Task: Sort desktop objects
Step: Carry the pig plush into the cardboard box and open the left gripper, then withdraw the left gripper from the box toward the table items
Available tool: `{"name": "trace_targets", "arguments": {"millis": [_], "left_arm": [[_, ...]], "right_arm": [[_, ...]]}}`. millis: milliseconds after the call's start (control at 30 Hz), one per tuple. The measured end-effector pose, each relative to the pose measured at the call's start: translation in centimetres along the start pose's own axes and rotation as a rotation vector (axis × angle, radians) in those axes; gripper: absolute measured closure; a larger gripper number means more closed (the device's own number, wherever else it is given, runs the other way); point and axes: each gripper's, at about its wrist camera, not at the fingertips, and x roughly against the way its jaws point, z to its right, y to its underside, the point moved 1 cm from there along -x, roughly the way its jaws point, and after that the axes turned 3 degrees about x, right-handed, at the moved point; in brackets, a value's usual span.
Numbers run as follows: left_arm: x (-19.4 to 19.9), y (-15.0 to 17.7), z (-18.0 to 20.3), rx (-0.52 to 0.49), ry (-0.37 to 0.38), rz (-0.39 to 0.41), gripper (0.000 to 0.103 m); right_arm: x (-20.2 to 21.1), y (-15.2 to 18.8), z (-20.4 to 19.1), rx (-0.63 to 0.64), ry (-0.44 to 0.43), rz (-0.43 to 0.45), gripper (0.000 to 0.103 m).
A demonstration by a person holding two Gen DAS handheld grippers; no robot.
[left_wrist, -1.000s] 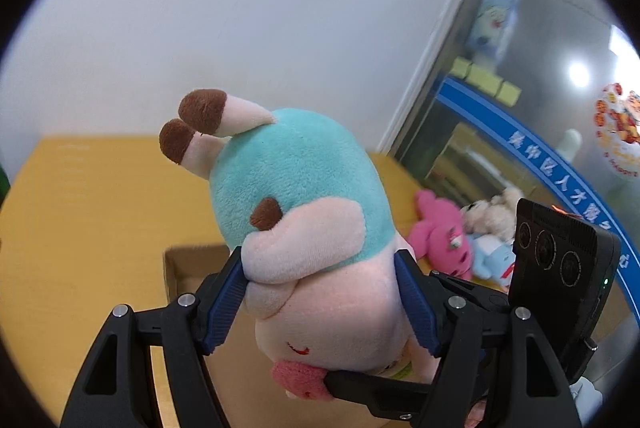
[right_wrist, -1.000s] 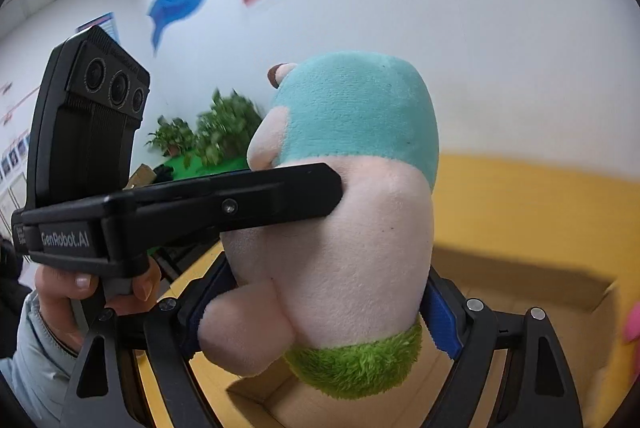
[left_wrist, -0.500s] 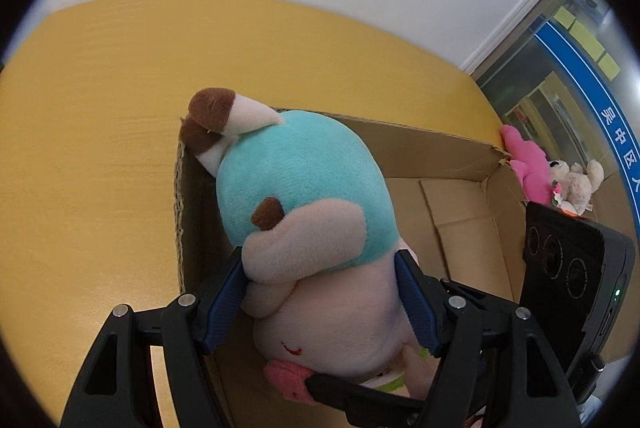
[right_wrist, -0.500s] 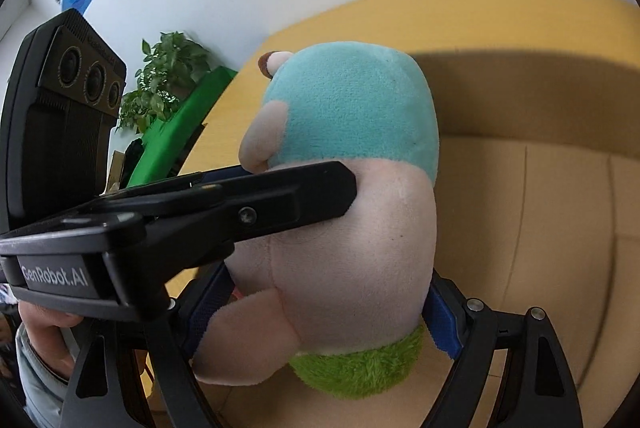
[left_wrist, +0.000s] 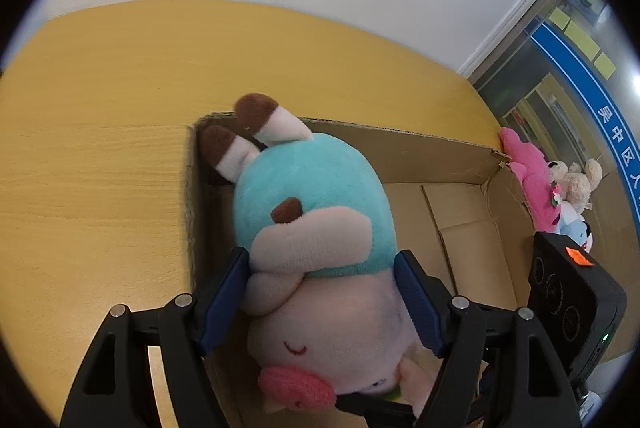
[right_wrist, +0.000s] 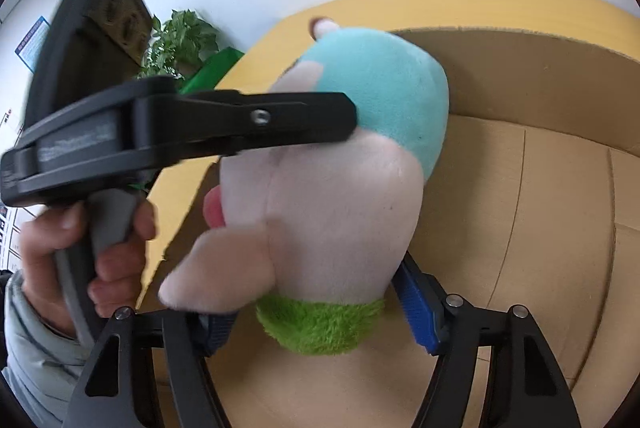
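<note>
A plush pig in a teal hood (left_wrist: 320, 228) hangs head-down inside an open cardboard box (left_wrist: 400, 148). My left gripper (left_wrist: 324, 296) is shut on the plush's middle, blue pads pressing both sides. My right gripper (right_wrist: 320, 316) holds the same plush (right_wrist: 340, 188) near its green base, blue pads against it. The box floor (right_wrist: 540, 228) lies under and beyond the plush. In the right wrist view the left gripper's finger (right_wrist: 240, 120) crosses in front of the plush.
The box sits on a yellow wooden table (left_wrist: 100, 108). A pink plush (left_wrist: 532, 180) and a cream bear (left_wrist: 576, 180) lie past the box's right wall. A potted plant (right_wrist: 180, 44) stands beyond the table's far left.
Both grippers have carried the plush from above the table down into the box. The right gripper's pads now sit nearer the green base.
</note>
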Motion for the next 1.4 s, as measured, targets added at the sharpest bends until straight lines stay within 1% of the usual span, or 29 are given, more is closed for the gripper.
{"name": "trace_targets", "arguments": {"millis": [100, 200, 233, 300, 333, 400, 467, 500, 567, 600, 633, 667, 700, 733, 767, 833, 900, 933, 967, 1000, 1033, 1067, 1100, 1167, 1300, 1400], "left_arm": [[1.2, 0.2, -0.6, 0.027, 0.024, 0.014, 0.031], [2.0, 0.8, -0.8, 0.025, -0.002, 0.027, 0.031], [2.5, 1.1, -1.0, 0.024, 0.007, 0.036, 0.031], [3.4, 1.6, -1.4, 0.028, 0.019, 0.051, 0.031], [3.8, 1.8, -1.5, 0.030, 0.009, 0.055, 0.031], [4.8, 2.5, -1.7, 0.029, -0.023, 0.070, 0.031], [6.0, 3.3, -1.6, 0.019, -0.032, 0.087, 0.031], [6.6, 3.8, -1.3, 0.008, -0.039, 0.101, 0.031], [8.1, 4.7, -0.6, -0.017, -0.051, 0.137, 0.031], [9.0, 5.4, 0.0, -0.030, -0.058, 0.159, 0.031], [9.8, 6.0, 0.7, -0.044, -0.064, 0.180, 0.031], [10.5, 6.5, 1.3, -0.057, -0.076, 0.199, 0.031], [11.3, 7.2, 2.4, -0.076, -0.096, 0.225, 0.031], [12.2, 8.0, 3.4, -0.096, -0.111, 0.256, 0.031], [13.3, 9.1, 4.5, -0.113, -0.131, 0.300, 0.031], [15.3, 11.4, 6.7, -0.116, -0.161, 0.384, 0.029], [16.9, 14.0, 8.9, -0.122, -0.138, 0.443, 0.029], [17.2, 15.2, 9.9, -0.129, -0.117, 0.457, 0.029], [17.5, 16.5, 10.9, -0.139, -0.099, 0.468, 0.028], [17.4, 17.6, 11.8, -0.145, -0.093, 0.465, 0.028], [17.3, 18.6, 12.5, -0.150, -0.085, 0.458, 0.028], [17.2, 19.4, 13.1, -0.154, -0.077, 0.453, 0.028], [17.2, 20.0, 13.4, -0.155, -0.076, 0.453, 0.028], [17.3, 21.1, 14.2, -0.157, -0.083, 0.456, 0.028], [18.0, 22.8, 16.0, -0.147, -0.064, 0.478, 0.028], [18.4, 23.9, 17.6, -0.165, -0.067, 0.487, 0.028]], "right_arm": [[-0.1, 0.2, -0.6, 0.070, 0.068, -0.015, 0.035], [0.0, 0.5, -0.9, 0.118, 0.114, -0.024, 0.034], [0.1, 0.6, -1.1, 0.139, 0.135, -0.025, 0.031], [0.2, 0.8, -1.4, 0.174, 0.173, -0.029, 0.030], [0.4, 1.0, -1.7, 0.198, 0.197, -0.031, 0.029], [1.2, 1.2, -2.1, 0.218, 0.199, -0.019, 0.022], [2.8, 1.5, -2.5, 0.231, 0.182, 0.013, 0.013], [3.8, 1.7, -2.8, 0.239, 0.191, 0.030, 0.011], [6.9, 2.2, -3.7, 0.267, 0.214, 0.091, 0.000], [6.0, 0.9, -6.1, 0.278, 0.220, 0.116, 0.000], [8.3, 1.5, -6.6, 0.294, 0.237, 0.155, 0.000], [10.2, 1.5, -7.4, 0.300, 0.254, 0.175, 0.000], [11.0, 2.3, -8.8, 0.304, 0.281, 0.197, 0.000], [10.2, 1.0, -12.3, 0.303, 0.304, 0.213, 0.000], [12.3, 2.2, -12.6, 0.297, 0.334, 0.233, 0.000], [11.2, 2.4, -13.8, 0.274, 0.388, 0.268, 0.000], [11.9, 5.1, -14.5, 0.239, 0.428, 0.309, 0.000], [13.4, 5.7, -15.1, 0.228, 0.446, 0.321, 0.000], [14.2, 7.3, -15.2, 0.215, 0.474, 0.341, 0.000], [15.3, 8.0, -15.5, 0.207, 0.486, 0.351, 0.000], [16.1, 9.5, -15.5, 0.189, 0.504, 0.369, 0.000], [18.0, 11.0, -15.4, 0.173, 0.511, 0.377, 0.000], [19.7, 12.4, -15.5, 0.158, 0.516, 0.382, 0.000], [20.9, 14.3, -15.4, 0.141, 0.543, 0.392, 0.000], [22.6, 16.5, -15.6, 0.165, 0.581, 0.401, 0.000], [23.9, 18.0, -15.0, 0.170, 0.581, 0.414, 0.000]]}}
